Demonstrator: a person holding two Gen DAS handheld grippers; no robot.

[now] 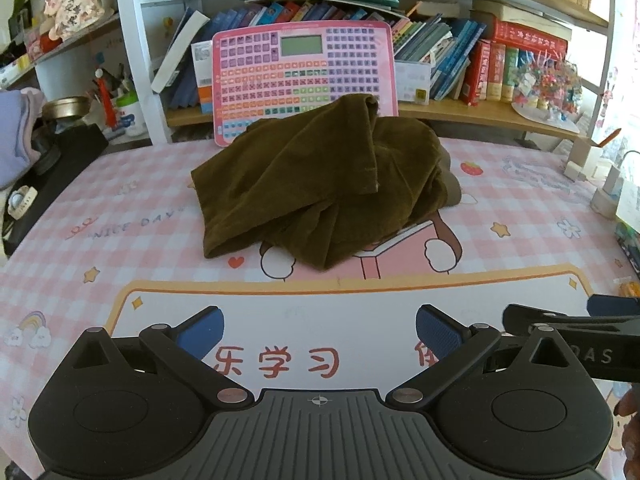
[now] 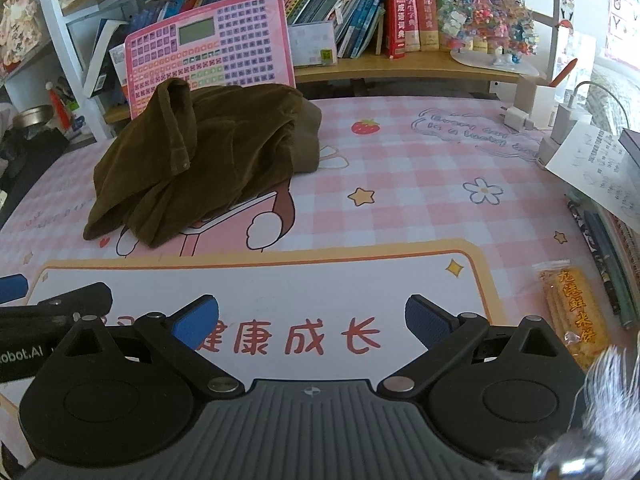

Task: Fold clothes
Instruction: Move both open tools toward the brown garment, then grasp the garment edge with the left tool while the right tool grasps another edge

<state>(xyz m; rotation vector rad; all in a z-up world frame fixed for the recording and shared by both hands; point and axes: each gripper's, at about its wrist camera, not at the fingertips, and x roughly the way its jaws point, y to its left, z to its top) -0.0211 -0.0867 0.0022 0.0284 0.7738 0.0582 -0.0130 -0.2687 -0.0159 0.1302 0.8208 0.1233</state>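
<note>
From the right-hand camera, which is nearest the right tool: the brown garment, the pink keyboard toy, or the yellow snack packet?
1. Yellow snack packet, just right of the open right tool.
2. Brown garment, crumpled mid-mat, ahead left.
3. Pink keyboard toy, upright behind the garment against the shelf.

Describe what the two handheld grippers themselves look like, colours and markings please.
Both match: the left gripper and right gripper have matte black linkage arms with silver pivot pins, blue textured finger pads, round black side housings and a grey ribbed centre plate with a crosshair mark. White lettering shows on each neighbour's body. No cables visible.
</note>
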